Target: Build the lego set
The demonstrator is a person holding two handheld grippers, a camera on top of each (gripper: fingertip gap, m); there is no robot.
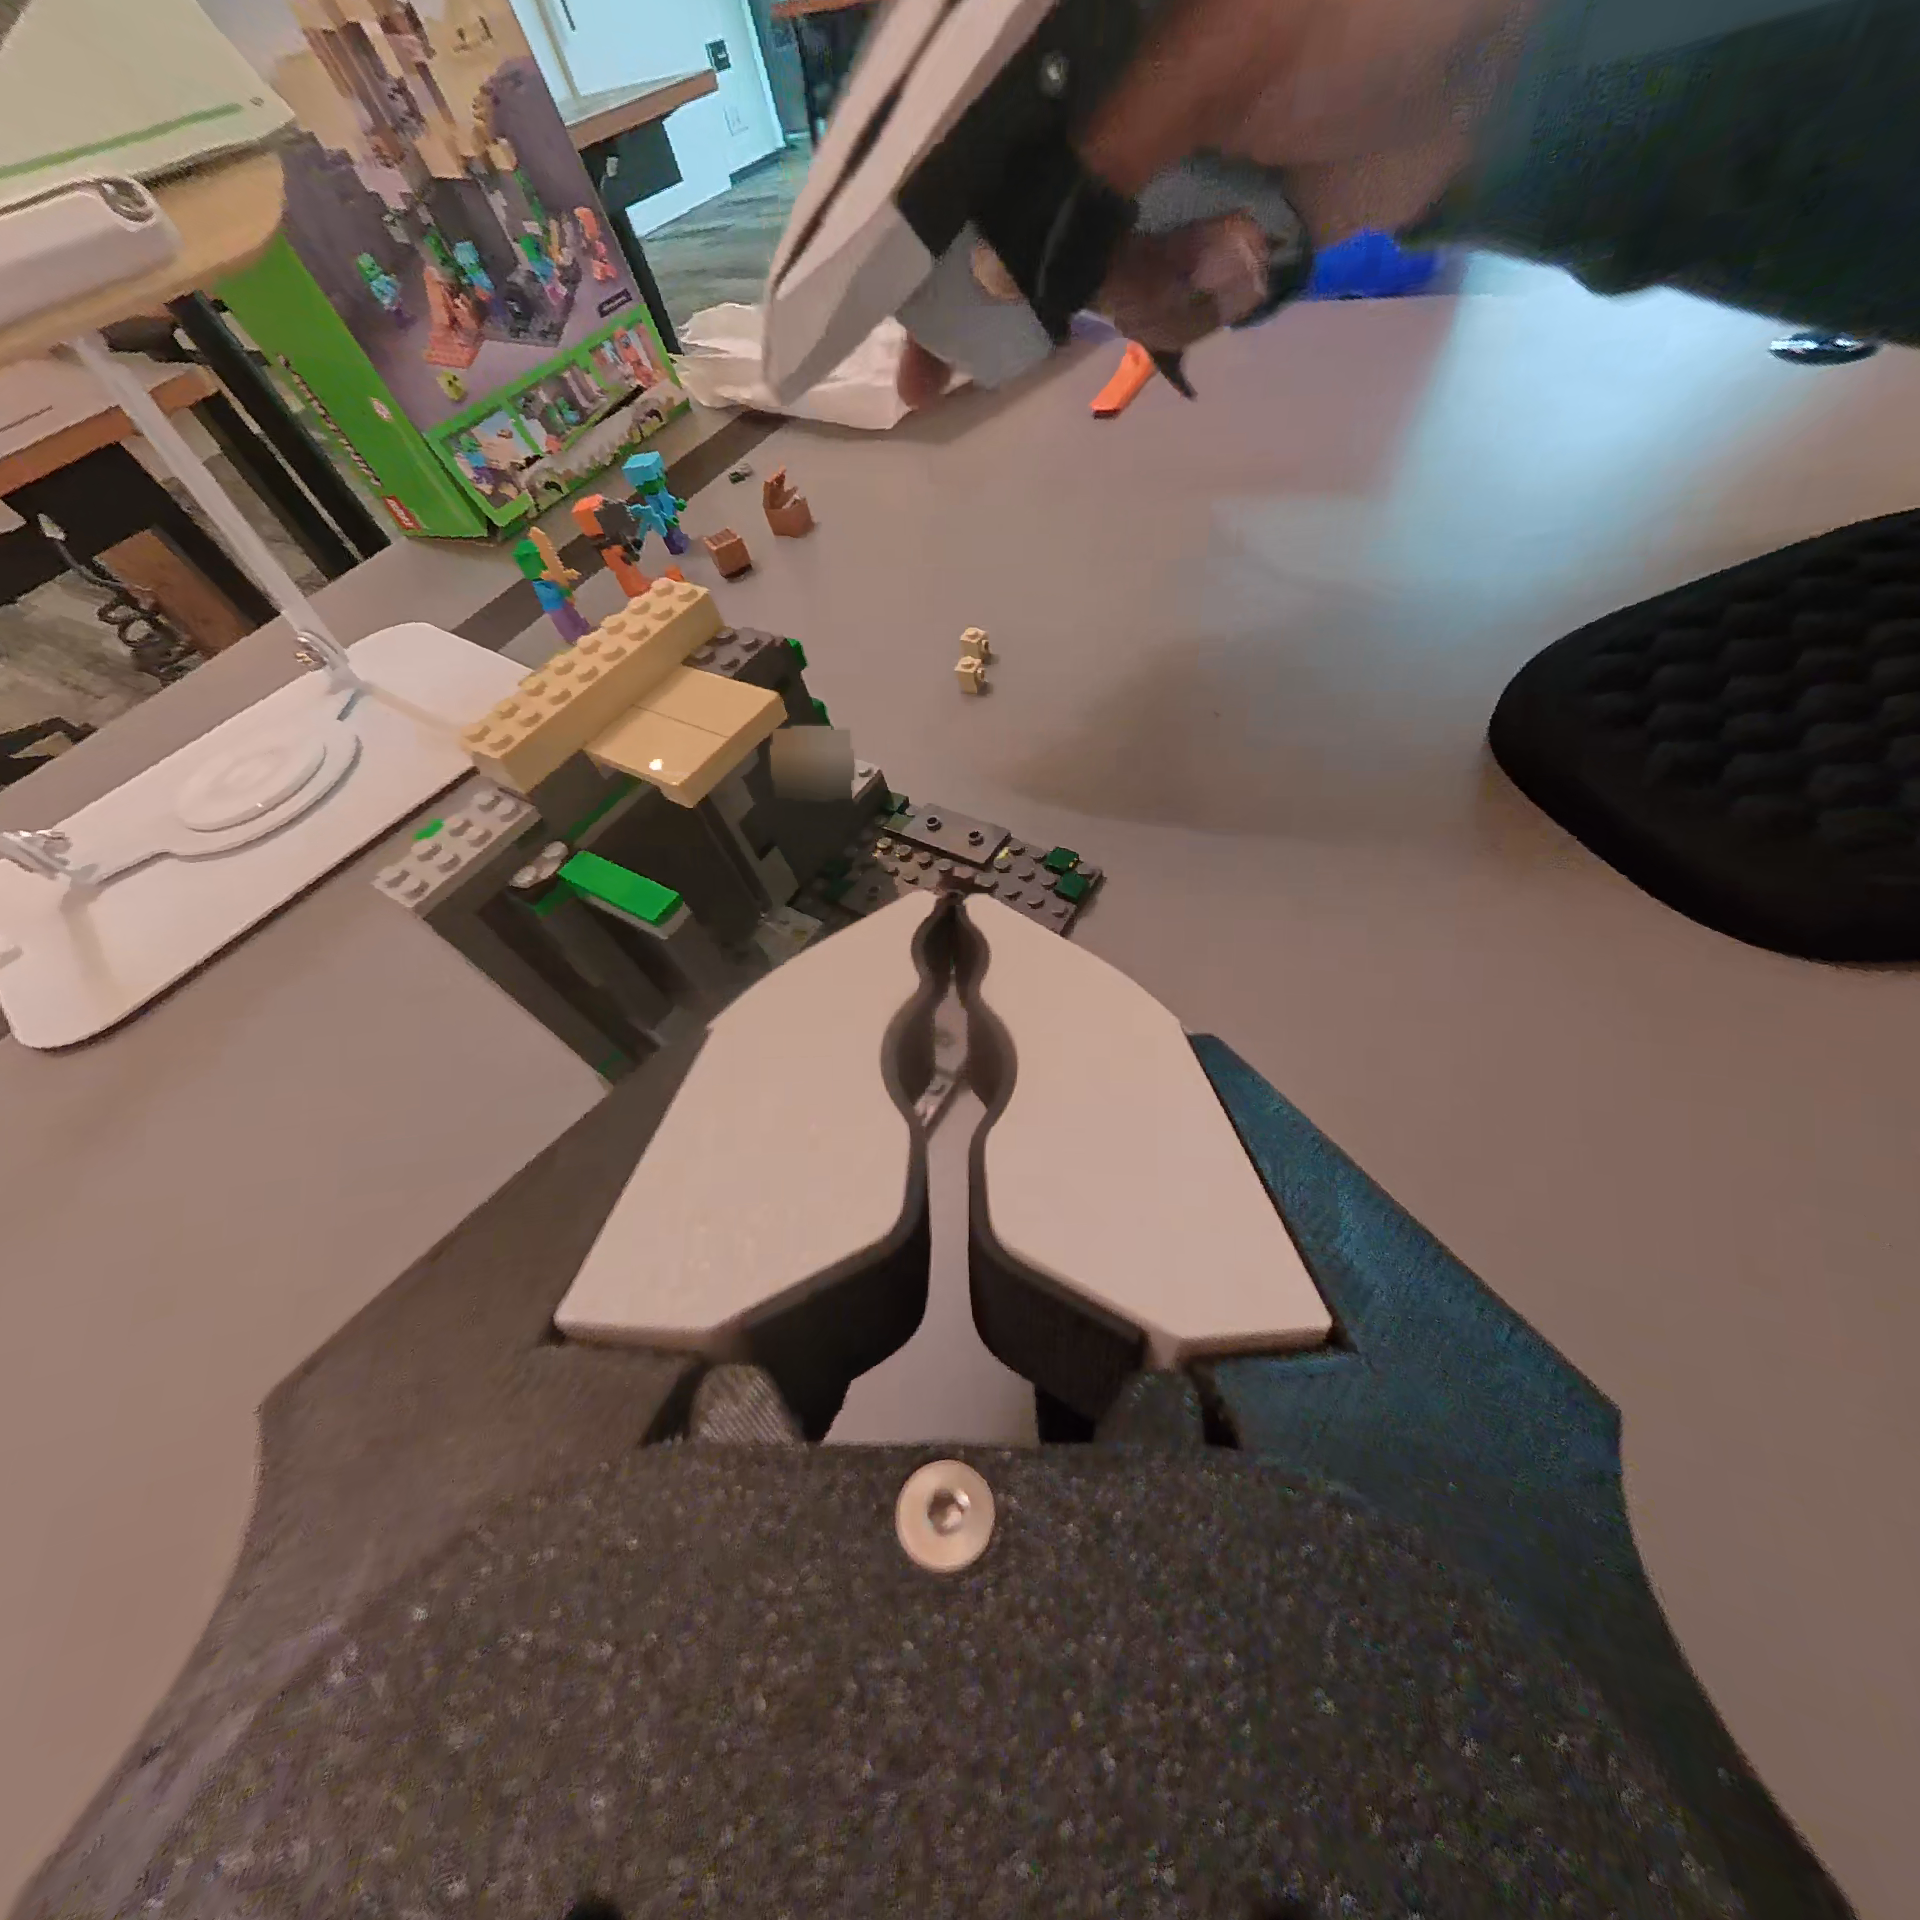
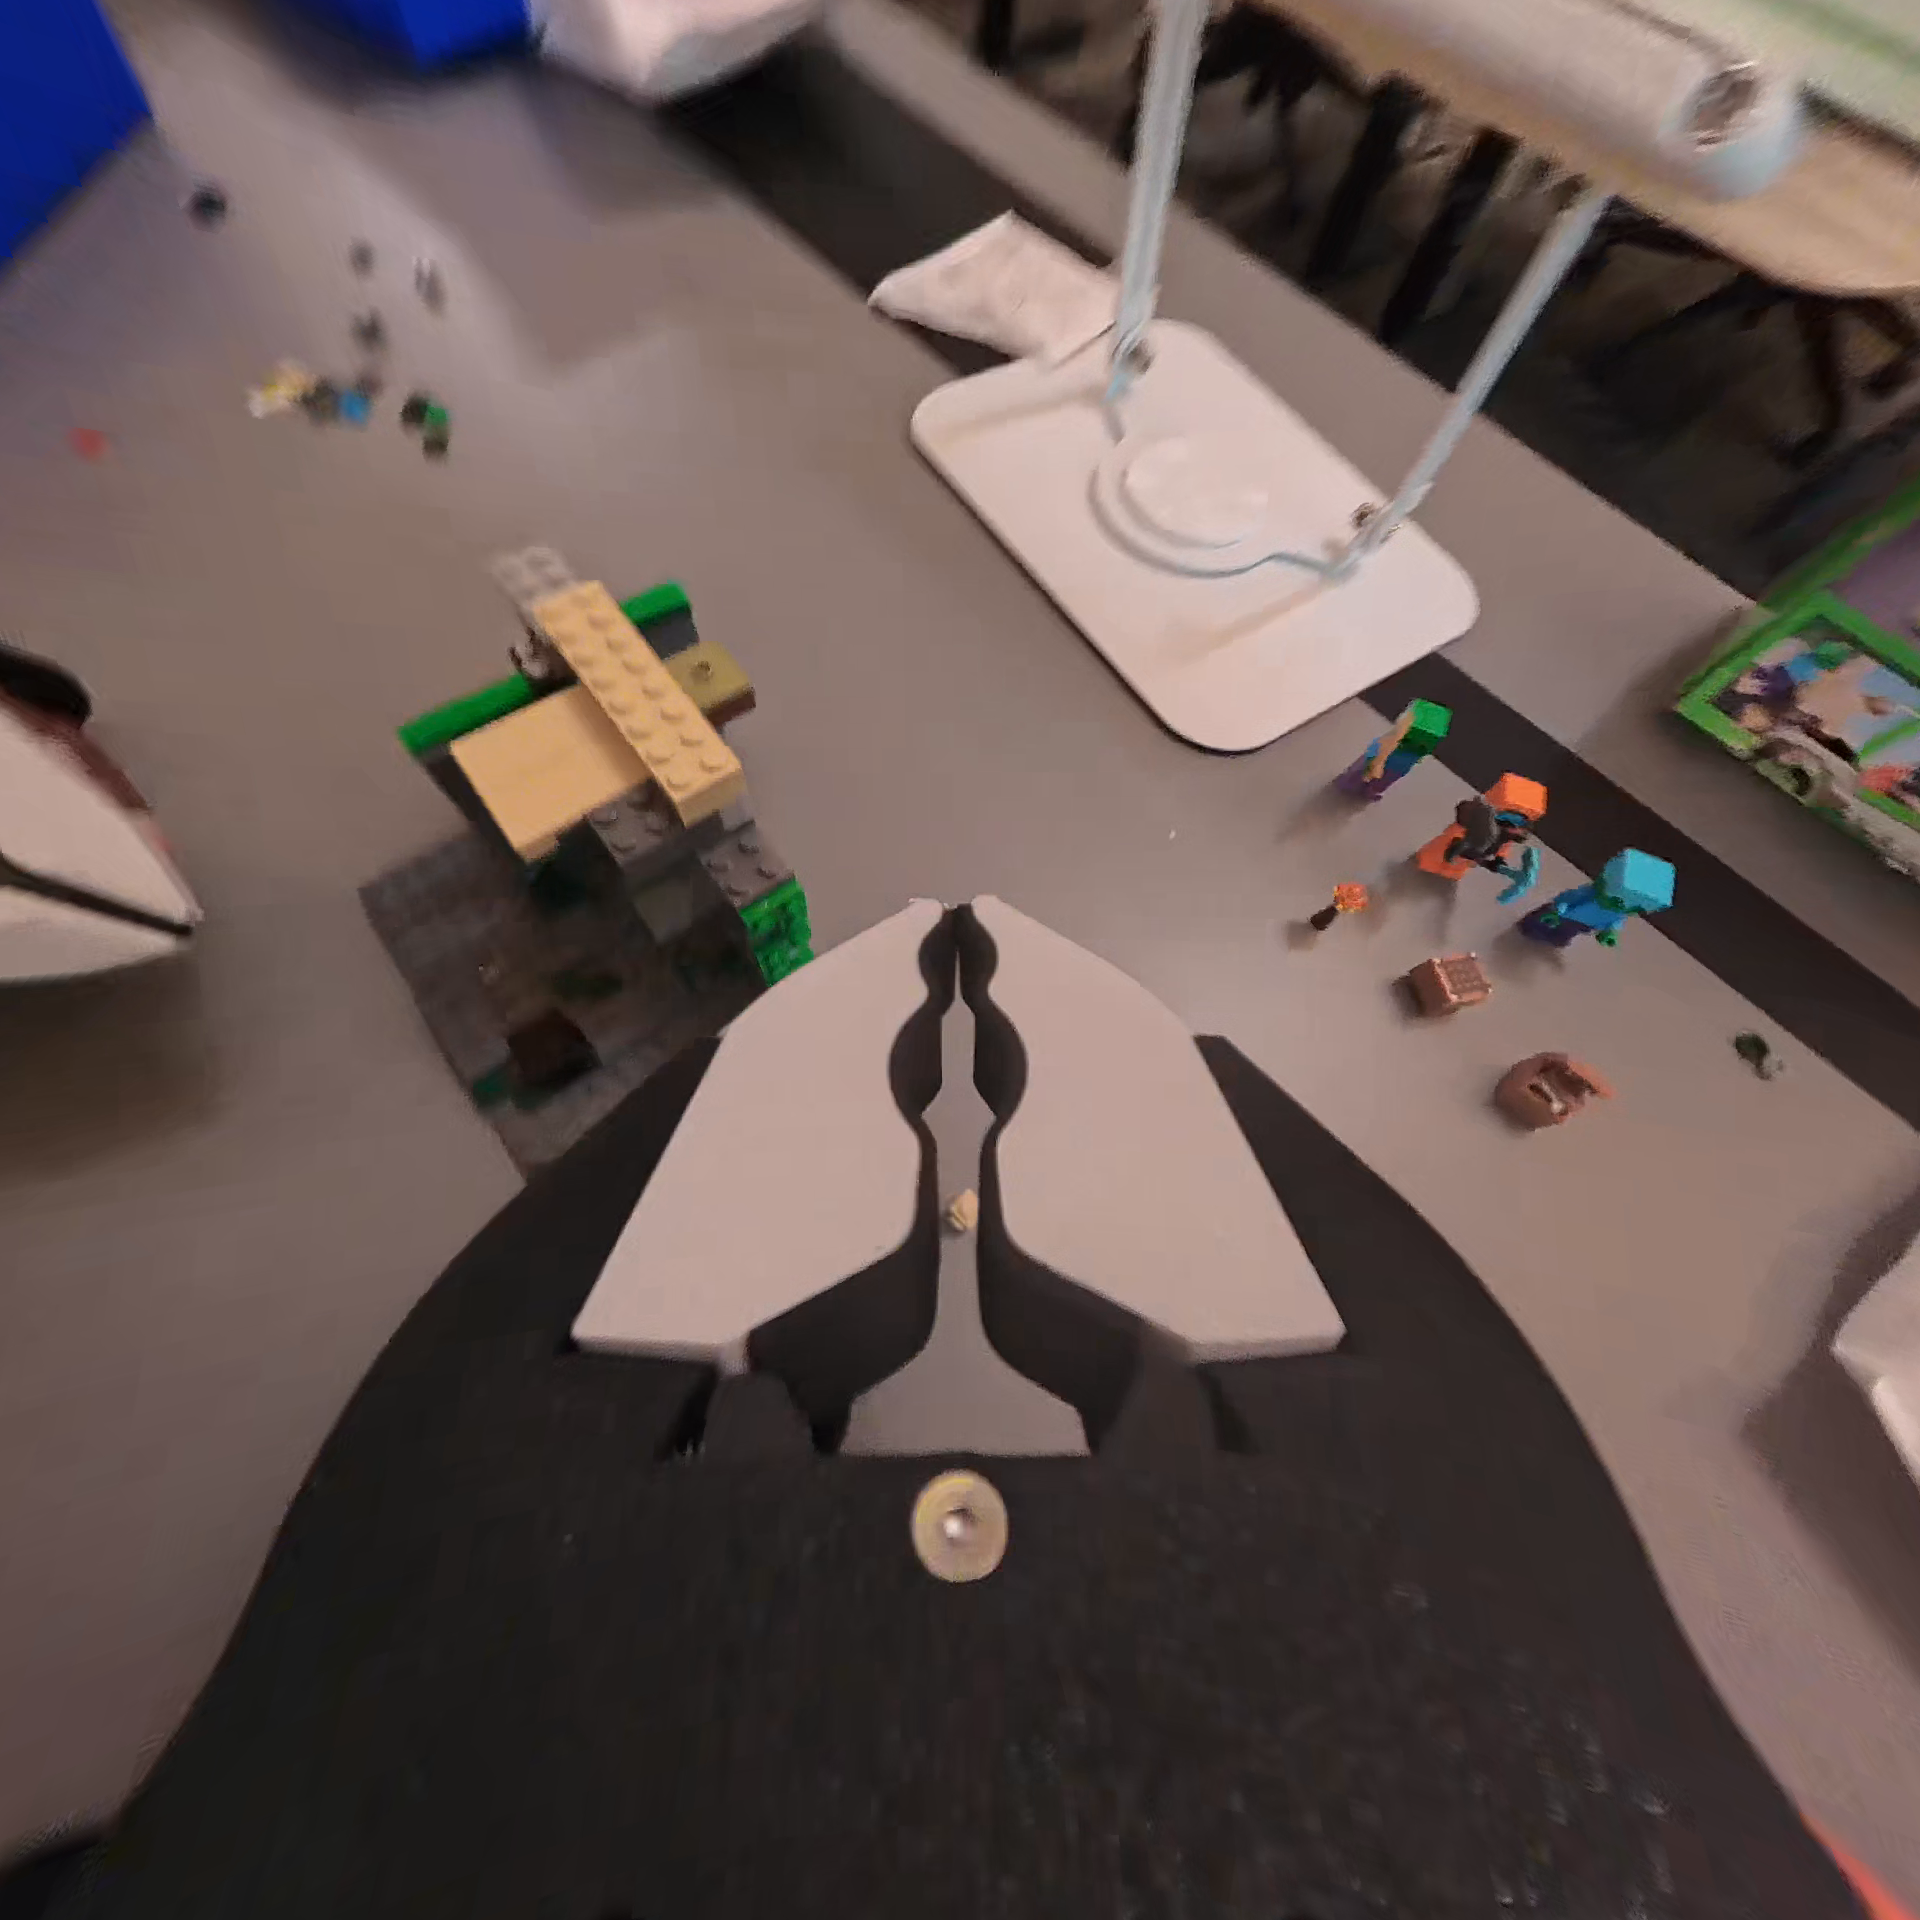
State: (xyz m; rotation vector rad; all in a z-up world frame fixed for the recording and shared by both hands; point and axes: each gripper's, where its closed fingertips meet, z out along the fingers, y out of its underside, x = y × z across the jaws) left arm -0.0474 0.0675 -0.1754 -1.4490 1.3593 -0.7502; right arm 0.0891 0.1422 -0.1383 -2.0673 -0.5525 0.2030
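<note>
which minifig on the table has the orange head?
The middle minifigure of the three standing in a row by the table's dark seam. The green-headed minifigure stands on its lamp-base side, the cyan-headed minifigure on the other side.

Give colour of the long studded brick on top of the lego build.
Tan. The long studded brick shows best in the right wrist view.

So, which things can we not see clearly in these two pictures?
- Left wrist view: the front of the lego build is hidden behind the left tongs; the right tongs are blurred by motion.
- Right wrist view: the loose pieces far left are too small and blurred; a tiny tan piece shows only through the finger gap.
</note>
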